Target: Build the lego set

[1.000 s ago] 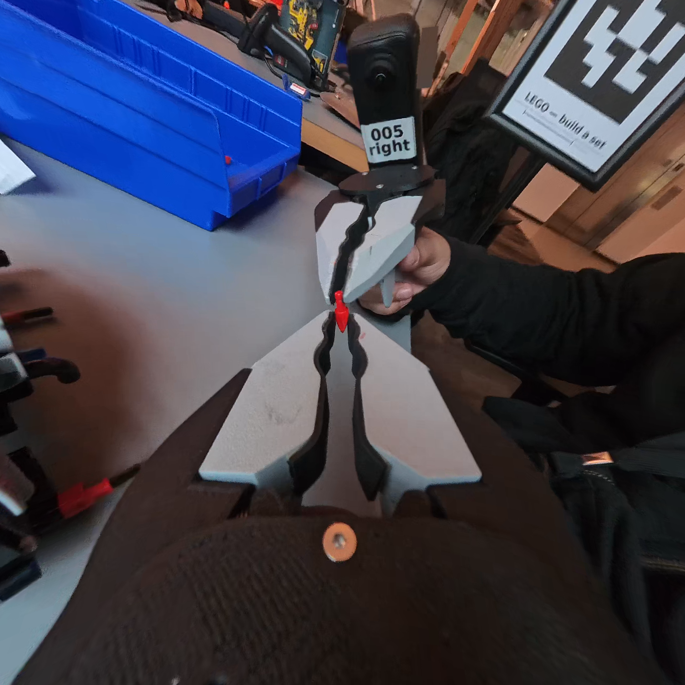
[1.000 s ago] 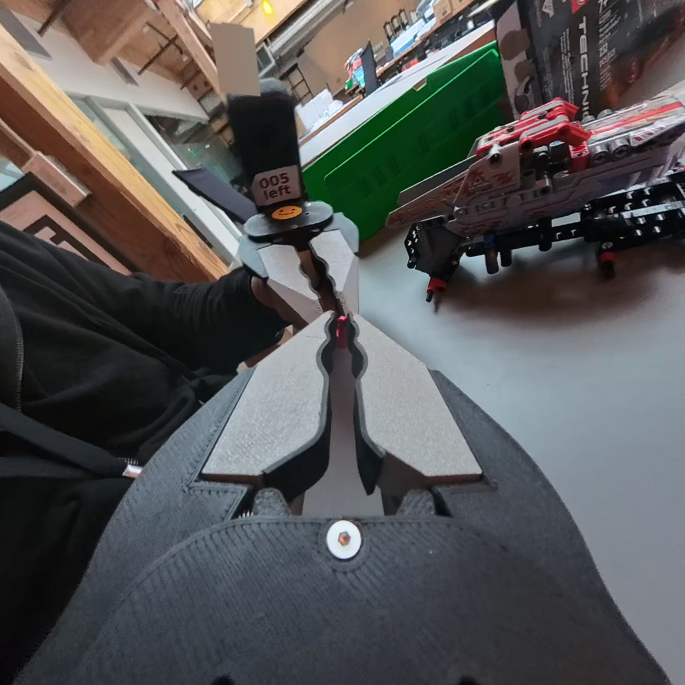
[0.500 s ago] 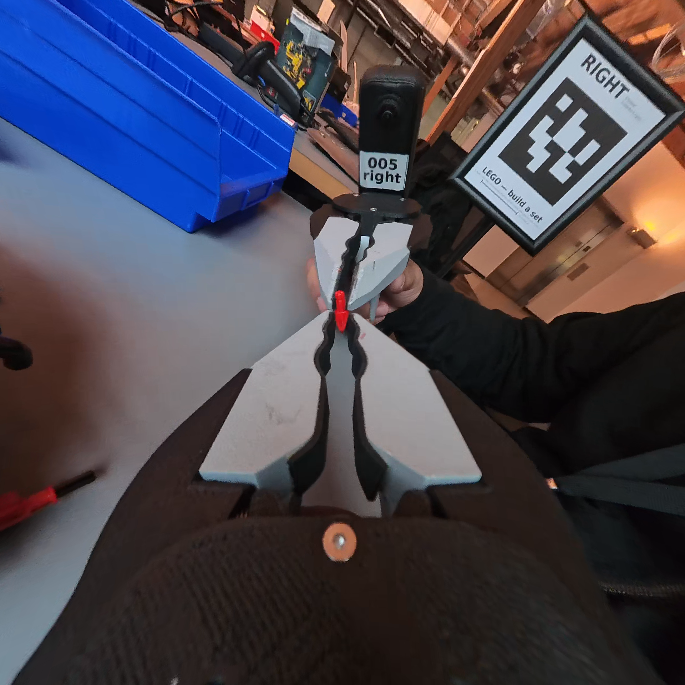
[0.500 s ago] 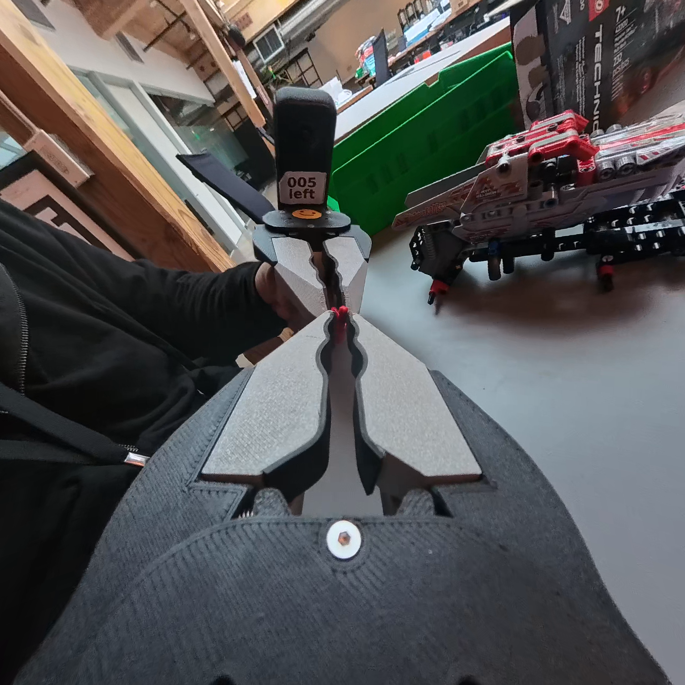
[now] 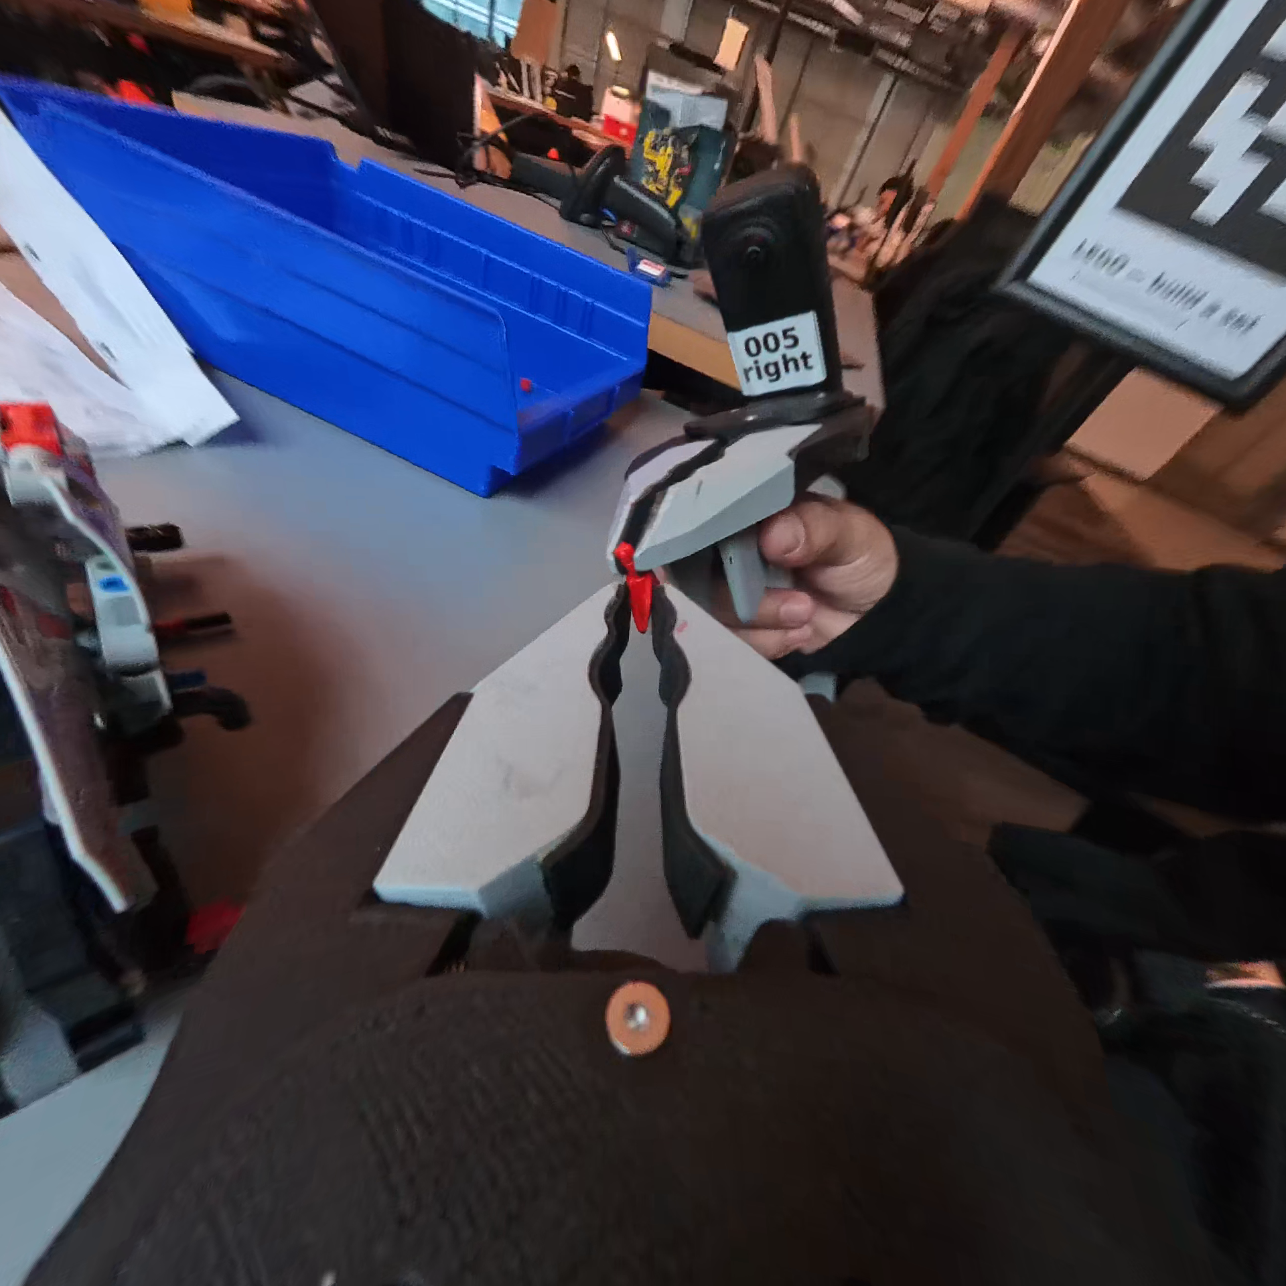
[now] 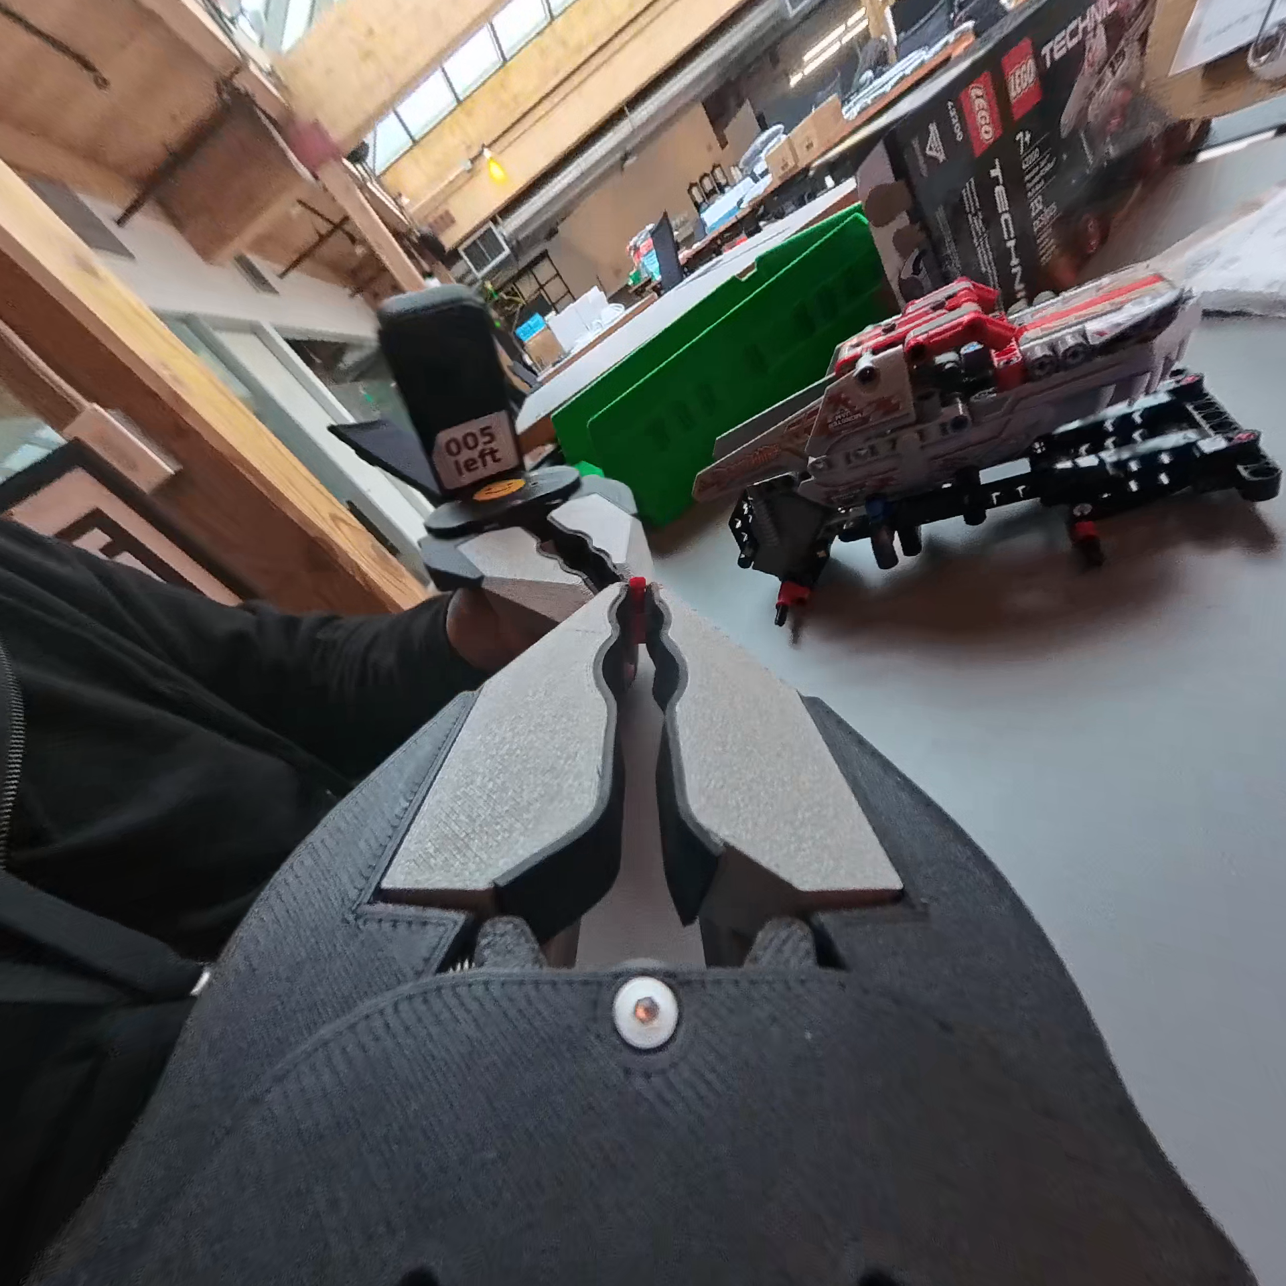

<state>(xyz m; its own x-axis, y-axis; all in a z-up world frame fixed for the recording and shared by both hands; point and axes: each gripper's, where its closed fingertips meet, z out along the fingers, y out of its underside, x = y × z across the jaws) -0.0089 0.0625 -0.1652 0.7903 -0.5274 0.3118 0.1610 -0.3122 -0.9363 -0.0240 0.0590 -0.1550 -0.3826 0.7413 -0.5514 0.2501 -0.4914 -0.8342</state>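
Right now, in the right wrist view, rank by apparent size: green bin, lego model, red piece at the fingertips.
1. lego model and green bin: similar spans, and the bin sits farther back, so I won't rank them.
2. red piece: clearly smallest, though nearest the camera.

A small red lego pin [image 5: 639,604] is pinched tip to tip between the left tool [image 5: 637,612] and the right tool [image 6: 634,612], above the desk [image 6: 1044,731]. The partly built red, grey and black lego vehicle [image 6: 974,424] stands on the desk near a green bin.
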